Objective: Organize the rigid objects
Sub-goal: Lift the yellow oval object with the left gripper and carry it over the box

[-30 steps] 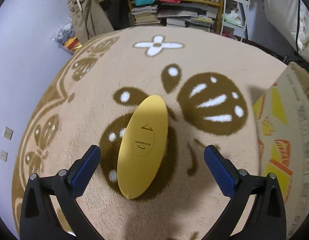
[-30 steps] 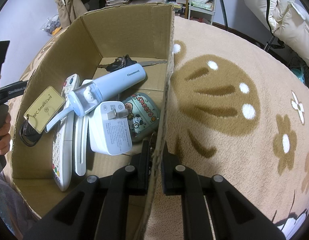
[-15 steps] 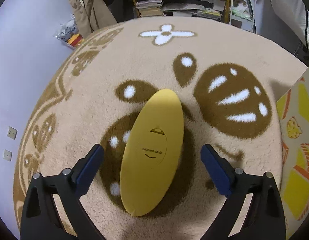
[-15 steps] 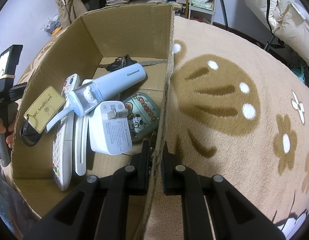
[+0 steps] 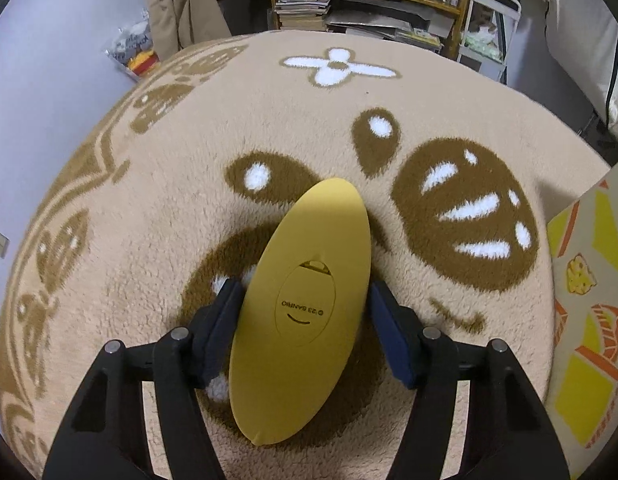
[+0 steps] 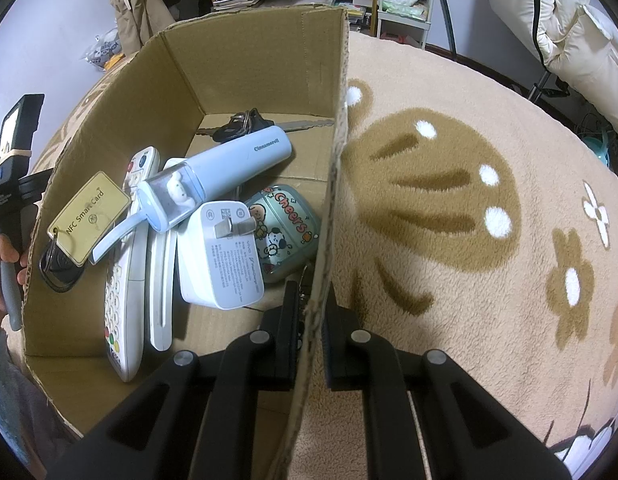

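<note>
Yellow oval case [image 5: 301, 304], "'23 SANRIO", apparently claw-clamped.

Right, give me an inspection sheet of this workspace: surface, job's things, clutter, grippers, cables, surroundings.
Surface: beige plush rug with brown and white patterns.
Job's things: yellow oval object lying on the rug; cardboard box holding a blue Cinnamoroll case, white charger, Cheers case, white remote, NFC card tag and keys.
Clutter: nothing seen loose on the rug.
Grippers: left gripper closed on the yellow oval object's sides; right gripper clamped on the box's right wall.
Cables: nothing seen.
Surroundings: crowded shelves, hanging clothes, white bedding.
</note>
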`<action>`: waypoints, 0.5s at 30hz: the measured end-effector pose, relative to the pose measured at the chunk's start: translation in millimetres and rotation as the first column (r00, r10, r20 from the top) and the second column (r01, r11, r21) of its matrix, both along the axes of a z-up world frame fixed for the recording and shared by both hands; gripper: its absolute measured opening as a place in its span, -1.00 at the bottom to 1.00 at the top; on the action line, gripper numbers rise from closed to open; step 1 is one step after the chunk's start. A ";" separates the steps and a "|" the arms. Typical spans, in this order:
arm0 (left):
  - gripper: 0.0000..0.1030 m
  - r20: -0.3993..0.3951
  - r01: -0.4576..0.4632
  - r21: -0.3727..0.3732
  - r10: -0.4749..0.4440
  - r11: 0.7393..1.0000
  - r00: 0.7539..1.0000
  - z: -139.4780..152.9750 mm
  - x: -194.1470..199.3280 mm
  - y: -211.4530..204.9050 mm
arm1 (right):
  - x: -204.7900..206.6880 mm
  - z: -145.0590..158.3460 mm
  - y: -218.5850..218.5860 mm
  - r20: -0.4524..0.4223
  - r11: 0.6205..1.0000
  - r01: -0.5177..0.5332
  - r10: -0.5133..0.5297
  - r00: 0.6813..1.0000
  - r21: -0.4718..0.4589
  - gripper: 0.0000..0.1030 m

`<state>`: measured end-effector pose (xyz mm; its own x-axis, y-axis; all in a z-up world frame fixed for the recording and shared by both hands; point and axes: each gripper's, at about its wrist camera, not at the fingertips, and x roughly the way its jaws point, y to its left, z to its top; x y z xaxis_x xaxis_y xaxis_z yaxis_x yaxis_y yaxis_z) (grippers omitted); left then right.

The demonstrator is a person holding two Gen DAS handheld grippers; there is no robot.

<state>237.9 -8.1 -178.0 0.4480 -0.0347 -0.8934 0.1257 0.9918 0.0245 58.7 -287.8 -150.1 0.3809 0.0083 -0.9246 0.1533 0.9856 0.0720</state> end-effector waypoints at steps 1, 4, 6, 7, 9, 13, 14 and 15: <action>0.22 -0.008 -0.003 -0.021 0.003 1.000 1.000 0.3 1.0 3.1 | 0.1 0.1 -0.1 0.000 1.000 -0.001 0.001 1.000 -0.002 -0.79; 0.18 -0.027 -0.023 -0.039 0.022 0.999 0.999 3.3 2.0 6.3 | 0.1 0.1 -0.2 0.000 1.000 -0.001 0.001 1.000 -0.001 -0.79; 0.17 -0.030 -0.045 -0.029 0.044 0.999 0.999 4.0 1.4 5.1 | -0.2 -0.1 0.1 0.000 1.000 -0.001 0.001 1.000 -0.002 -0.79; 0.17 -0.029 -0.051 -0.021 0.050 0.998 0.998 4.7 1.2 4.2 | 0.1 0.1 -0.2 0.001 1.000 -0.001 0.001 1.000 -0.002 -0.79; 0.16 -0.035 -0.057 -0.010 0.057 0.998 0.998 7.4 -0.8 2.6 | 0.1 0.0 -0.3 0.000 1.000 0.000 0.000 1.000 0.001 -0.79; 0.16 -0.039 -0.086 -0.032 0.085 0.996 0.996 16.1 -6.0 6.9 | -0.3 -0.2 0.1 0.000 1.000 -0.001 0.001 1.000 -0.001 -0.79; 0.16 -0.038 -0.089 -0.031 0.088 0.996 0.995 18.8 -7.1 7.5 | -0.4 -0.2 0.1 0.000 1.000 0.000 0.000 1.000 0.000 -0.79; 0.16 -0.034 -0.090 -0.028 0.089 0.996 0.995 22.3 -8.8 7.5 | -0.5 -0.4 0.5 0.000 1.000 0.000 0.000 1.000 0.000 -0.79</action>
